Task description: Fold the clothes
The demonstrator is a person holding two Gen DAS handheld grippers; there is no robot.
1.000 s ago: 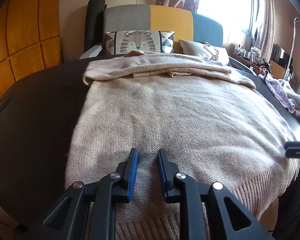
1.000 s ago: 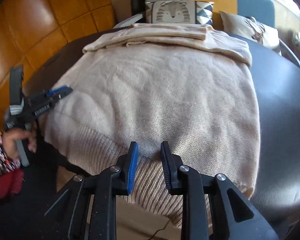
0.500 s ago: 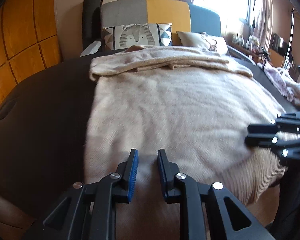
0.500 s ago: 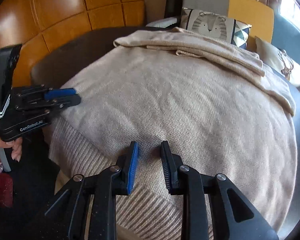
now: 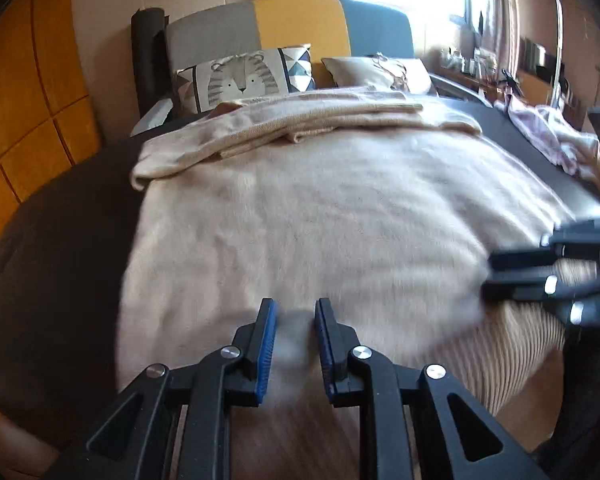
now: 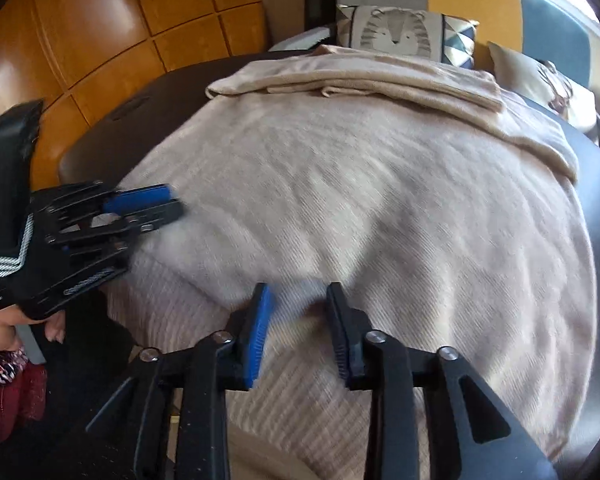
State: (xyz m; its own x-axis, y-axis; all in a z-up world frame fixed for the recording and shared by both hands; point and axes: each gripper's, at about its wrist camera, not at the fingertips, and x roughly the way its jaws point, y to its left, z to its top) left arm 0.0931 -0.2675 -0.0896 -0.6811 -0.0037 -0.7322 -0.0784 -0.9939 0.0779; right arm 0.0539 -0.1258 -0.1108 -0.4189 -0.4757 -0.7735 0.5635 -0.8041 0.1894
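Note:
A beige knit sweater [image 5: 340, 216] lies spread flat on a dark table [image 5: 60, 264], its sleeves folded across the far end and its ribbed hem [image 6: 300, 400] hanging over the near edge. My left gripper [image 5: 295, 305] hovers open just above the cloth near the hem, with nothing pinched. It also shows at the sweater's left side as the left gripper [image 6: 140, 208], held by a hand [image 6: 4, 320]. My right gripper [image 6: 299, 292] is over the hem, jaws opening, only cloth below them. Blurred at the right edge of the left wrist view is the right gripper [image 5: 540, 272].
A lion-print cushion [image 5: 240, 80] and a pale cushion [image 5: 380, 70] lean on a grey, yellow and blue sofa back [image 5: 300, 24] beyond the table. A heap of pale clothes [image 5: 548, 136] lies at the table's right. Orange wall panels [image 6: 100, 40] stand on the left.
The two grippers have drawn nearer each other along the hem; each shows larger in the other's view. The right gripper's jaws have widened. The sweater lies as before.

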